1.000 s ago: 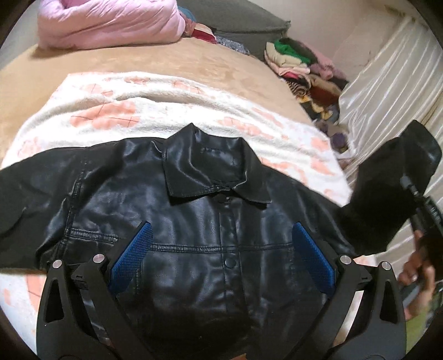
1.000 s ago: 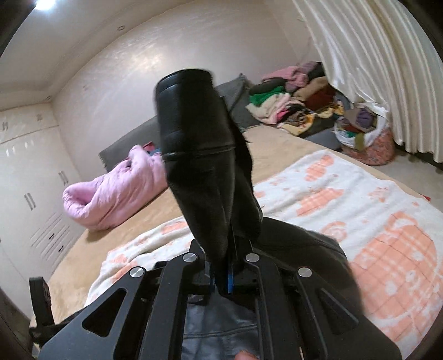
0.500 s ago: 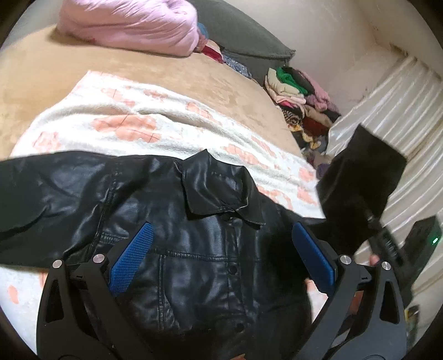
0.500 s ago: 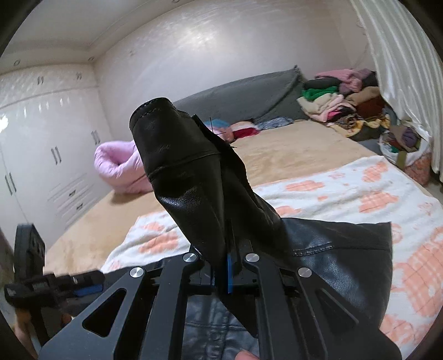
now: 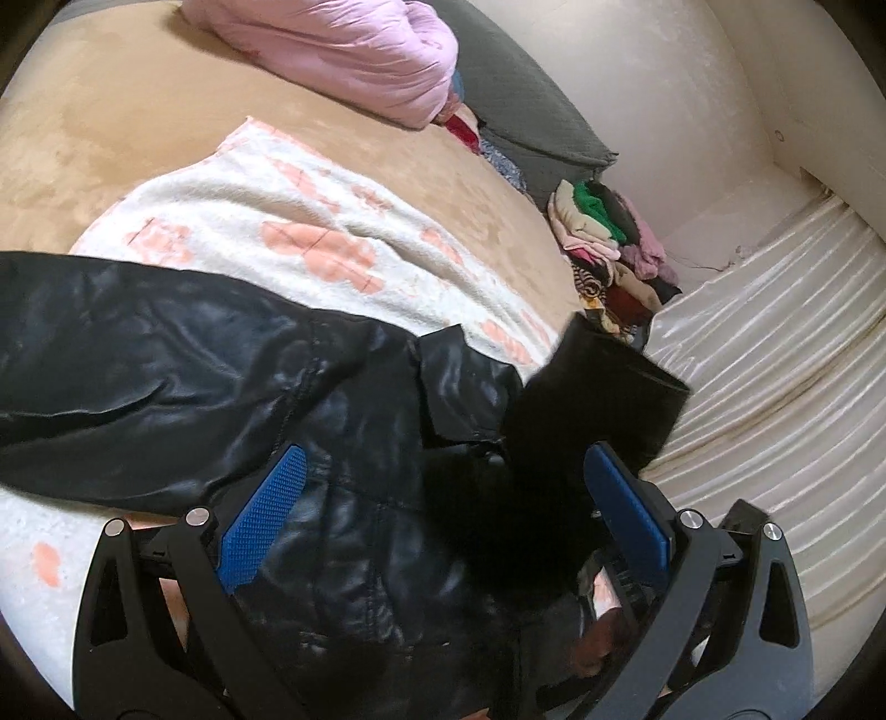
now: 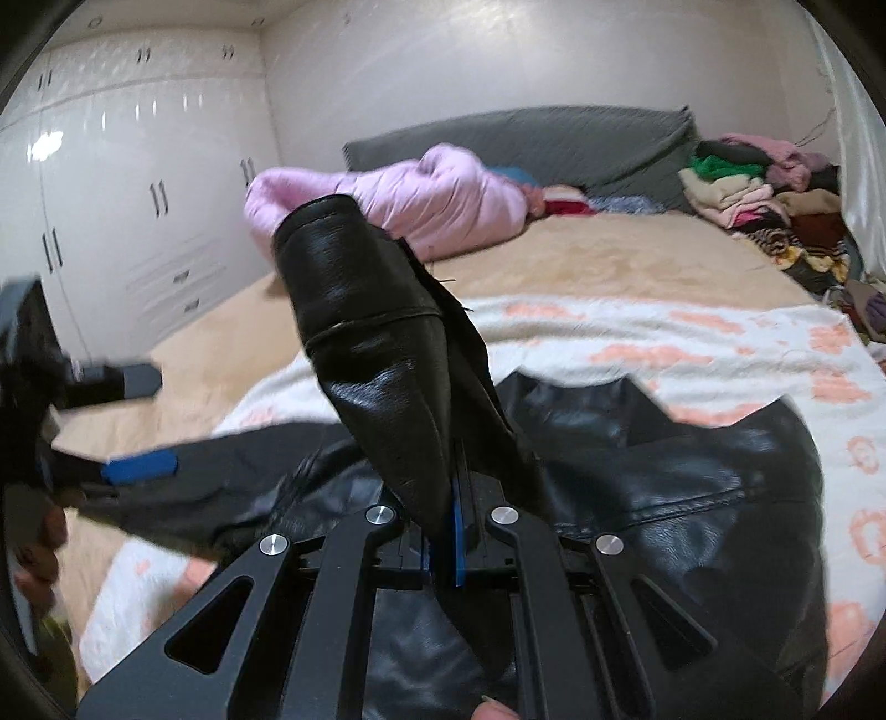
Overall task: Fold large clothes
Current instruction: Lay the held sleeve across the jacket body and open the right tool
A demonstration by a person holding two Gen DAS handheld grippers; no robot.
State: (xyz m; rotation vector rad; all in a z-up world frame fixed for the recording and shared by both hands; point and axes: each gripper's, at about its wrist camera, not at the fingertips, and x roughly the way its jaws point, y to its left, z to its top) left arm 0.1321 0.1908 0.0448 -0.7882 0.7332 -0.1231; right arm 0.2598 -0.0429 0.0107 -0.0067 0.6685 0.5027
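Observation:
A black leather jacket (image 5: 166, 387) lies front up on a white blanket with pink patches (image 5: 310, 221) on the bed. My left gripper (image 5: 443, 509) hovers over the jacket's chest, open, with nothing between its blue pads (image 5: 266, 515). My right gripper (image 6: 451, 526) is shut on the cuff end of one sleeve (image 6: 376, 343), which stands up stiffly above its fingers. In the left wrist view that raised sleeve (image 5: 598, 399) hangs over the jacket's collar area, beside the right pad. The jacket's body (image 6: 692, 471) spreads below the right gripper. At the left edge of the right wrist view my left gripper's blue pad (image 6: 138, 465) shows, blurred.
A pink quilt (image 5: 343, 50) and a grey cushion (image 5: 526, 111) lie at the head of the tan bed (image 5: 111, 127). A pile of clothes (image 5: 609, 243) sits by the pale curtain (image 5: 775, 360). White wardrobes (image 6: 111, 194) stand beyond the bed.
The right gripper has carried the sleeve down and inward from beside the bed to above the jacket's front. The left gripper has shifted sideways and rolled, still open over the jacket.

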